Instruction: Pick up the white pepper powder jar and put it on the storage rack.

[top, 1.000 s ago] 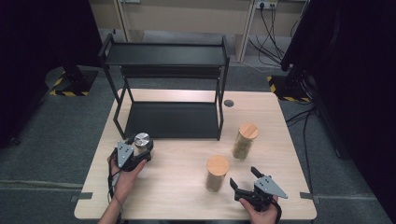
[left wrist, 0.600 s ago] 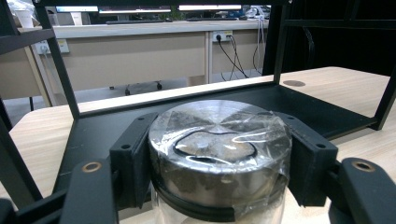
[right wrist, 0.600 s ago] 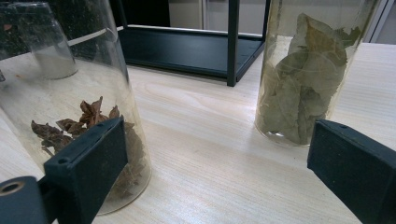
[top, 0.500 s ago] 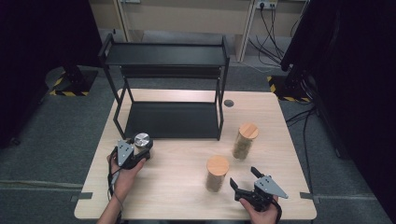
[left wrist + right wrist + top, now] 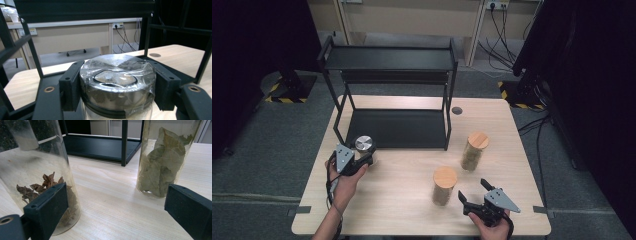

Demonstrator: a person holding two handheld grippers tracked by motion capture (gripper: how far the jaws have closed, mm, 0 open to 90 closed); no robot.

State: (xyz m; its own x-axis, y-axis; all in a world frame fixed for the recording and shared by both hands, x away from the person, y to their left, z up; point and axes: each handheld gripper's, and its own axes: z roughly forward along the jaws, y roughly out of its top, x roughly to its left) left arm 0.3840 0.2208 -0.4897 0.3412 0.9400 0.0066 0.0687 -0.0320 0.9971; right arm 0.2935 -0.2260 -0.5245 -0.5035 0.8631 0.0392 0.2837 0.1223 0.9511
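Gripping the metal-lid jar (image 5: 117,82) with the left gripper (image 5: 362,159), both pads pressed tight on its sides just under the lid, at the near left part of the table (image 5: 407,210), just in front of the near left leg of the black rack (image 5: 389,59). Hard to say whether already raised off the wood or not, since the bottom of the jar is hidden. Holding the right gripper (image 5: 472,190) at the near right edge, jaws wide apart with nothing between them, pointed toward the star anise jar (image 5: 444,186) just beside it, without touching. Farther right, well apart from the rack, standing upright: the bay leaf jar (image 5: 474,151), also with a wooden lid. Judging by this, only at the beginning of the work: first jar grasped, nothing placed on the rack so far, both shelves bare, two jars waiting on the table. Probably left to do: carrying all three jars onto the shelves. As for the surface, light wood, smooth, with a small round cable hole (image 5: 456,110) at the far right. Around it, grey carpet floor (image 5: 262,150), dark curtains at both sides, and wall sockets with cables (image 5: 499,15) at the far side.
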